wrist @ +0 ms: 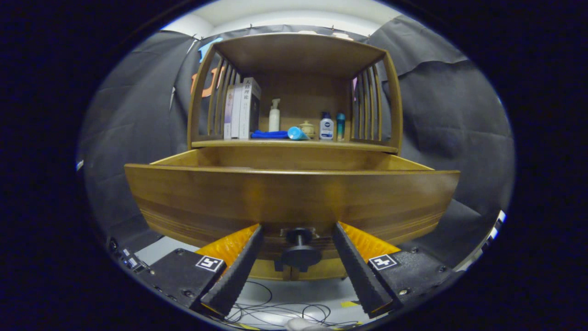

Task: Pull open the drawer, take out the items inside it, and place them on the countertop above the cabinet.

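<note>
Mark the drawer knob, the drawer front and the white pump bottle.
drawer knob (301, 254), gripper view, round face, between the open tool fingers.
drawer front (289, 197), gripper view, middle of panel.
white pump bottle (274, 118), gripper view, body.

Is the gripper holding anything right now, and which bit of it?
Nothing is held. The gripper has its jaws open, standing apart on either side of the drawer's knob without touching it. The drawer is already pulled out.
</note>
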